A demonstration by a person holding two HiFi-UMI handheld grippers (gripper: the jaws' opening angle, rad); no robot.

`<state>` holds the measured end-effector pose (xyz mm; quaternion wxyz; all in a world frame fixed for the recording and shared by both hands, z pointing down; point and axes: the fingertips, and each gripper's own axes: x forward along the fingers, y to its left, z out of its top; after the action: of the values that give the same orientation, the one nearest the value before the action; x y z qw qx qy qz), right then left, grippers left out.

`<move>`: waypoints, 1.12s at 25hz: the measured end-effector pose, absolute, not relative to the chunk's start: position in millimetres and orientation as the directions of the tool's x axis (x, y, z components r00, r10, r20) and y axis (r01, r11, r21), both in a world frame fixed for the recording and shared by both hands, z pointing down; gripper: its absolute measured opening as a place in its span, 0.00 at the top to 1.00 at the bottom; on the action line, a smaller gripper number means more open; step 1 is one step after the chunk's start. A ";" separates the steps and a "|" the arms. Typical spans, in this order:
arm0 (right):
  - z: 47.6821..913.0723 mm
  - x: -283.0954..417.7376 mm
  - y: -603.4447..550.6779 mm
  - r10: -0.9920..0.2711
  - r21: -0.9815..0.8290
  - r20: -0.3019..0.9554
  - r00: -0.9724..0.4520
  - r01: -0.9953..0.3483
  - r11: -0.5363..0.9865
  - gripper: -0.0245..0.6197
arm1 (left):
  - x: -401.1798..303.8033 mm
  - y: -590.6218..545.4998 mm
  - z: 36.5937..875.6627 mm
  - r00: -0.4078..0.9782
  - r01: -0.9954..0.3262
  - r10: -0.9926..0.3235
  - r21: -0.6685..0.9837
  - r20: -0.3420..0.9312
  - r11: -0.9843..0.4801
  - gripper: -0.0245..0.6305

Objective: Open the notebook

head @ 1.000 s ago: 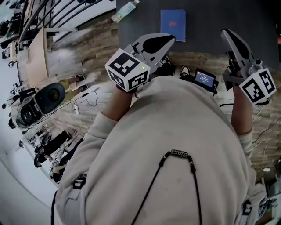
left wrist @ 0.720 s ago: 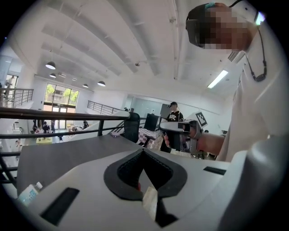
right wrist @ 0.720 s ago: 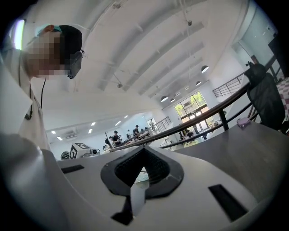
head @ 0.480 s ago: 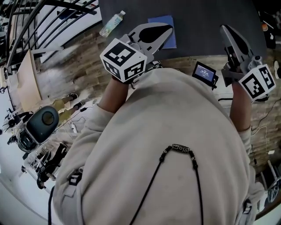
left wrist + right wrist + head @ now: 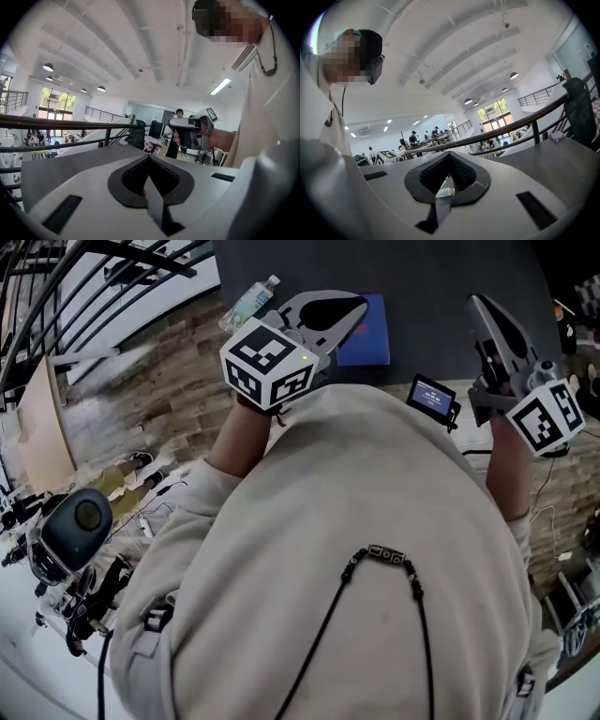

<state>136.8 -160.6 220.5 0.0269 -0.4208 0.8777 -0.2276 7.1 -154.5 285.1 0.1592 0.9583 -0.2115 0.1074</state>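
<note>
A blue notebook (image 5: 373, 332) lies shut on the dark table (image 5: 431, 287) in the head view, its left part hidden behind my left gripper (image 5: 354, 304). That gripper hovers just over the notebook's near-left corner, jaws together with nothing between them. In the left gripper view its jaws meet at the left gripper (image 5: 149, 157) tip, and only the room shows beyond. My right gripper (image 5: 478, 304) is held up over the table's near edge, to the right of the notebook, shut and empty. The right gripper view shows the right gripper (image 5: 450, 155) closed too.
A plastic bottle (image 5: 247, 302) lies at the table's left corner. A small device with a lit screen (image 5: 433, 397) hangs at the person's chest. A railing (image 5: 94, 277) runs along the left, with gear (image 5: 75, 521) on the wooden floor below. A dark chair (image 5: 577, 110) stands past the table.
The person has stepped toward the table. Both grippers have come forward, and the notebook, earlier well ahead of the left gripper, now sits partly behind it.
</note>
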 end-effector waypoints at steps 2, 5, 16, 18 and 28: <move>233.7 129.3 -161.7 -0.753 -0.416 0.161 -0.639 -0.736 0.535 0.94 | -0.9 -155.6 302.5 0.887 -0.440 -0.368 0.267 0.280 -0.857 0.96; 260.4 124.4 -163.1 -0.758 -0.427 0.190 -0.624 -0.748 0.508 0.94 | -10.0 -156.5 327.6 0.887 -0.436 -0.359 0.275 0.289 -0.857 0.96; 252.6 61.8 -209.9 -0.710 -0.412 0.289 -0.642 -0.753 0.513 0.94 | -50.2 -181.0 330.4 0.876 -0.432 -0.332 0.263 0.350 -0.863 0.96; 258.1 63.7 -218.4 -0.701 -0.412 0.299 -0.647 -0.750 0.517 0.94 | -51.2 -184.4 333.4 0.874 -0.435 -0.337 0.257 0.349 -0.863 0.96; 280.5 69.1 -252.3 -0.645 -0.472 0.331 -0.689 -0.713 0.519 0.94 | -57.3 -189.3 330.2 0.835 -0.487 -0.363 0.248 0.414 -0.838 0.96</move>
<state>69.1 -252.3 280.5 -0.0569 -0.3903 0.8696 -0.2969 -57.3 -189.3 330.2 0.1742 0.9419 -0.2256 0.1779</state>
